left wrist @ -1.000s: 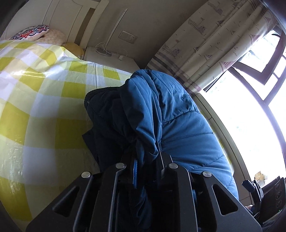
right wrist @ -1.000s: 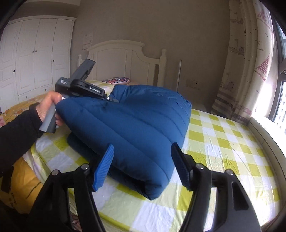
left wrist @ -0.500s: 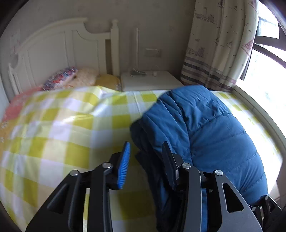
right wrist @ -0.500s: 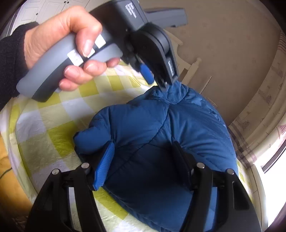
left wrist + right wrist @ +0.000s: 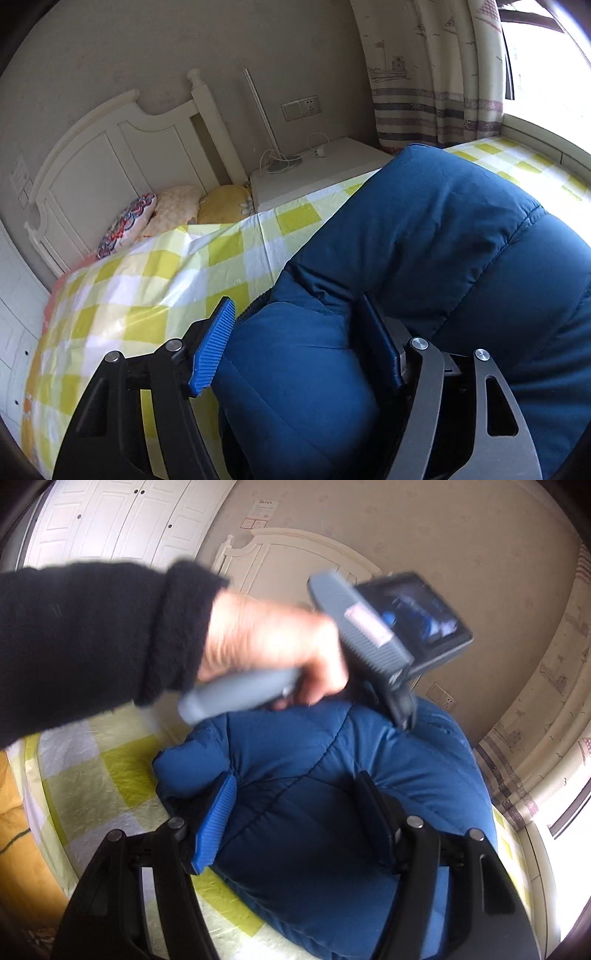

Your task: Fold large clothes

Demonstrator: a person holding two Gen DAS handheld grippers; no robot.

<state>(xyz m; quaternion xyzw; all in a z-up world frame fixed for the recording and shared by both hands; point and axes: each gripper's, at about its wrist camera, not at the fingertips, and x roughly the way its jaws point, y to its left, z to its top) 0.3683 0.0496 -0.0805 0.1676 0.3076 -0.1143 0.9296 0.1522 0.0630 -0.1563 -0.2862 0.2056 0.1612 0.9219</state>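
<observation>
A blue padded jacket (image 5: 436,251) lies folded in a thick bundle on the yellow-checked bed (image 5: 147,280). My left gripper (image 5: 295,343) is open, its fingers wide apart with a puffy fold of the jacket bulging between them. My right gripper (image 5: 295,819) is open too, held low over the near part of the jacket (image 5: 325,794), fabric showing between its fingers. In the right wrist view the hand and the left gripper's body (image 5: 369,642) press down on the far side of the bundle, blurred by motion.
A white headboard (image 5: 122,162) with pillows (image 5: 162,214) stands at the bed's head. A white nightstand (image 5: 321,173) with a lamp and cable is beside it. Curtains (image 5: 436,74) and a window lie to the right. White wardrobe doors (image 5: 110,520) stand behind.
My left gripper let go of the jacket, opened wide and came down onto the bundle. The jacket dropped flat onto the bed. My right gripper stayed open and closed in over it.
</observation>
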